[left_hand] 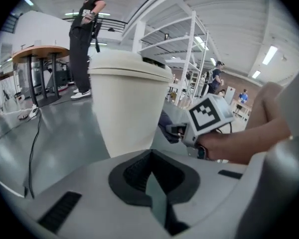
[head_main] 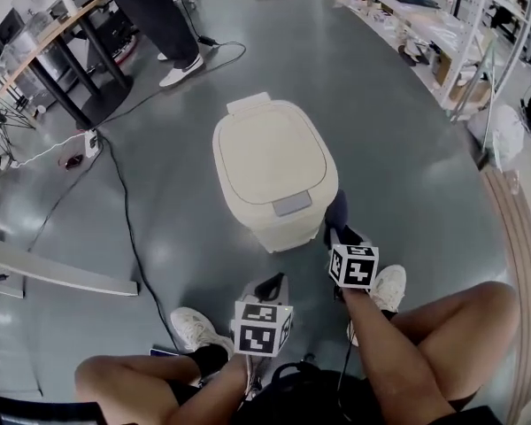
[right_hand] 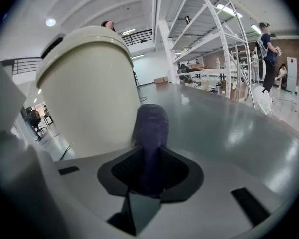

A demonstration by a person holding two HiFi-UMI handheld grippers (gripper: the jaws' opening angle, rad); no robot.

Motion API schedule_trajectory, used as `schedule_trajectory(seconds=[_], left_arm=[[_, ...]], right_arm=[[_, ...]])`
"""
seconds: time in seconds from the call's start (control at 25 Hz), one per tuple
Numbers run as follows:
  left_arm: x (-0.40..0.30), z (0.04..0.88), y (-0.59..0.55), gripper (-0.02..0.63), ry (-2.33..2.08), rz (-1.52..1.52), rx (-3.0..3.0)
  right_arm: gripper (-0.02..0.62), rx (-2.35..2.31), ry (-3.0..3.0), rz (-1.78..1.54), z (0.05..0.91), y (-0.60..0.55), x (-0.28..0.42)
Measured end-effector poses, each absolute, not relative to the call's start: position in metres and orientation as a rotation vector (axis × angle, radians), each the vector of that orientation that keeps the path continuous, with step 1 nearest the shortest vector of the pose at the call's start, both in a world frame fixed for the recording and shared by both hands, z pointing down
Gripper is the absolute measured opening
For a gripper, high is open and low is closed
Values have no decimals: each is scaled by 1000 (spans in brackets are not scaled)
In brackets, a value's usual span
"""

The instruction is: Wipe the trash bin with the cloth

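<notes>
At left, the left gripper (head_main: 271, 283) sits just short of the near face of the cream trash bin (head_main: 270, 162), jaws pressed together with nothing between them. At the bin's right lower wall, the right gripper (head_main: 341, 234) pinches the dark purple cloth (right_hand: 150, 128), which stands just beside that wall.

one trash bin (head_main: 270, 171), one cloth (head_main: 337, 209), two grippers (head_main: 270, 283) (head_main: 338, 231)
</notes>
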State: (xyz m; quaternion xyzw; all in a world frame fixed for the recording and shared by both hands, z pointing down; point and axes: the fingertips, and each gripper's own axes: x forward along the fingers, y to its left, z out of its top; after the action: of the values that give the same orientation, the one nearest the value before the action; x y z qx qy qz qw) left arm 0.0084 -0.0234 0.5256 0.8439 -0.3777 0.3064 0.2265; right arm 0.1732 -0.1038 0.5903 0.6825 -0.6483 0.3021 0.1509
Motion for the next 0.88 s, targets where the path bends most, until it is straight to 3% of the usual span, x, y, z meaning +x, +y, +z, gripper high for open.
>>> schedule_trajectory(seconds=[0.44, 0.88], left_arm=[[-112, 517, -28, -2, -1347, 661, 2172], [-139, 523, -4, -2, -1417, 645, 2125]], right_arm=[[103, 1829, -1931, 711, 589, -40, 68], [103, 1569, -2243, 492, 541, -27, -31]])
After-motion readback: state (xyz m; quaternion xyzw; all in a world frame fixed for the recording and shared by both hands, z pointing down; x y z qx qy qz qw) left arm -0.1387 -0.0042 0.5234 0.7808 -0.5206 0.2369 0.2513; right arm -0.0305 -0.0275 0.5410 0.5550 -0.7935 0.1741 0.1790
